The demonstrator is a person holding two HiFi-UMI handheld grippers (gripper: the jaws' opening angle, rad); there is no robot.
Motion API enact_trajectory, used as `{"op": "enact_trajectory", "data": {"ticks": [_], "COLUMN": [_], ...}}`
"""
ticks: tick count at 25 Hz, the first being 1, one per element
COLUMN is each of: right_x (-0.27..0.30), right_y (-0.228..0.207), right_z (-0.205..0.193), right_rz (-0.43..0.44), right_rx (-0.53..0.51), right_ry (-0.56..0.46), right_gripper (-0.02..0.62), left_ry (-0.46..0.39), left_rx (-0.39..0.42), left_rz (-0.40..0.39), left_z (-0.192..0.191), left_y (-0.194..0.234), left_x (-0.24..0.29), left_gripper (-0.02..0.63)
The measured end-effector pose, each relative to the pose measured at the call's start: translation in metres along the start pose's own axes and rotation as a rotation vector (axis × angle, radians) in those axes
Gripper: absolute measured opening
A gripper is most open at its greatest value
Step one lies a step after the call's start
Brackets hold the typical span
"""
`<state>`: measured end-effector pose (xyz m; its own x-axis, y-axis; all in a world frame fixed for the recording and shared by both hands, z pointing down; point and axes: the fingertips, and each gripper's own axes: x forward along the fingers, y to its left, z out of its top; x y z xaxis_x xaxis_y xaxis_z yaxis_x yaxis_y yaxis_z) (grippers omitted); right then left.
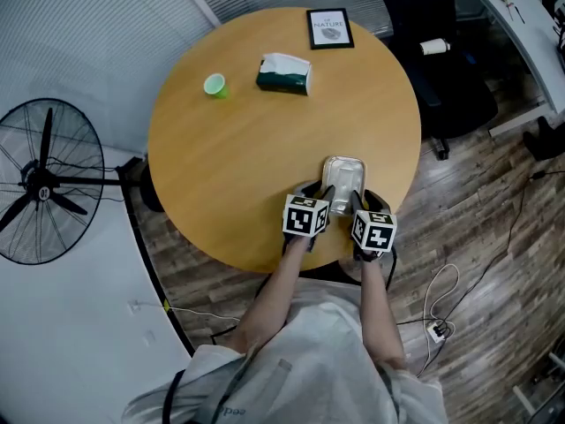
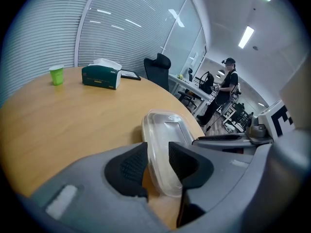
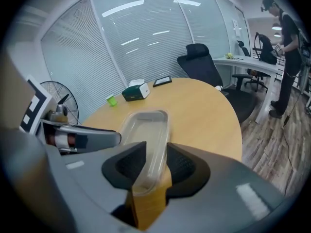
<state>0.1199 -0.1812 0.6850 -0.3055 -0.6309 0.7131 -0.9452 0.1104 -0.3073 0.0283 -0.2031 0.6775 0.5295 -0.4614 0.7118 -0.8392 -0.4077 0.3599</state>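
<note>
Head view showed the clear container [image 1: 343, 175] resting at the table [image 1: 238, 148] near edge; left gripper [image 2: 158, 165] and right gripper [image 3: 154, 165] each pinched its near rim; grip apparently made, container not yet lifted.

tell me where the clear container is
In the head view the clear container sits at the near edge of the round table, right of centre, gripped by the left hand-held gripper and right hand-held gripper on either side.
</note>
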Motion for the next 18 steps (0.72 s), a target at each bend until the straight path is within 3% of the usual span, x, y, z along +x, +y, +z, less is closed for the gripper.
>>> {"op": "enact_trajectory", "data": {"ticks": [18], "right_x": [-0.0078], "right_y": [0.0078], "right_z": [0.0028], "right_rz": [0.005], "right_rx": [-0.017], "right_ry": [-0.019], "right_gripper": [0.129], "left_ry": [-0.022], "left_rx": [-0.023], "left_rz": [-0.015], "left_z": [-0.0004], "left_y": [-0.0017], "left_x": [-0.0093], "left_gripper": [0.144]}}
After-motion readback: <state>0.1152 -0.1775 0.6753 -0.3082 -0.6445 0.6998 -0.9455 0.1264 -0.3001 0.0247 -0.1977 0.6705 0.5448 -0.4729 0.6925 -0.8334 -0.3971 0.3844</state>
